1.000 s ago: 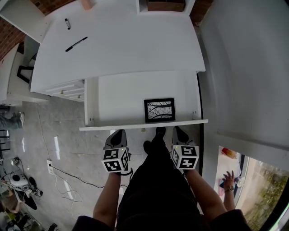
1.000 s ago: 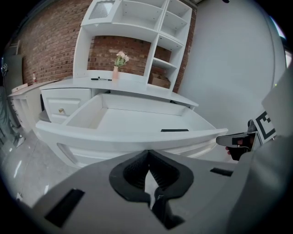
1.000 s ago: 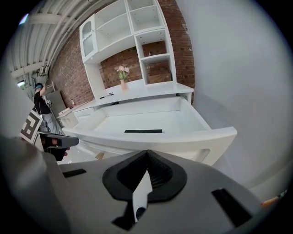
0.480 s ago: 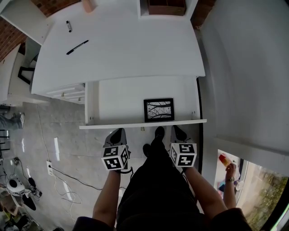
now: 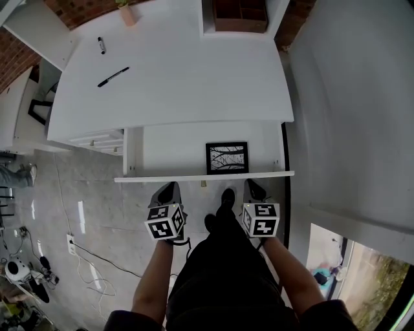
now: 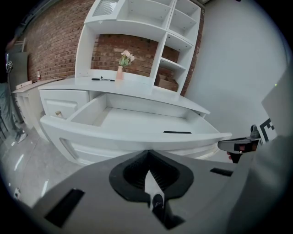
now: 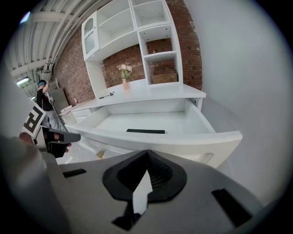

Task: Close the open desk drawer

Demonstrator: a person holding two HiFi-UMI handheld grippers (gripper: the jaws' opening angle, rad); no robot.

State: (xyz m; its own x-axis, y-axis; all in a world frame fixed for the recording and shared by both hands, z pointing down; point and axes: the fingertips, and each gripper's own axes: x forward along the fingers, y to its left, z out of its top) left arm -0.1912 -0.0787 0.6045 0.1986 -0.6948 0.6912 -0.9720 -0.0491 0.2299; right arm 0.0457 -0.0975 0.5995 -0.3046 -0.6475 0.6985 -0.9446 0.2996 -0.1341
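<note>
The white desk drawer (image 5: 194, 177) (image 6: 128, 137) (image 7: 183, 137) stands pulled out from under the desktop (image 5: 181, 77). A black-framed picture (image 5: 227, 158) (image 6: 177, 132) (image 7: 145, 131) lies flat inside it near the front. My left gripper (image 5: 169, 189) (image 6: 148, 153) is just in front of the left half of the drawer's front panel, shut and holding nothing. Level with it at the right half is my right gripper (image 5: 252, 186) (image 7: 146, 153), also shut and holding nothing. Whether either touches the panel I cannot tell.
Two black markers (image 5: 112, 77) (image 5: 101, 44) and a vase (image 5: 127, 11) (image 6: 120, 72) sit on the desktop. A stack of side drawers (image 5: 97, 139) is at the left. A grey wall (image 5: 349, 97) runs close along the right. Cables (image 5: 97, 252) lie on the floor.
Both grippers have edged forward toward the drawer's front panel. The open part of the drawer looks a little shorter than a second ago.
</note>
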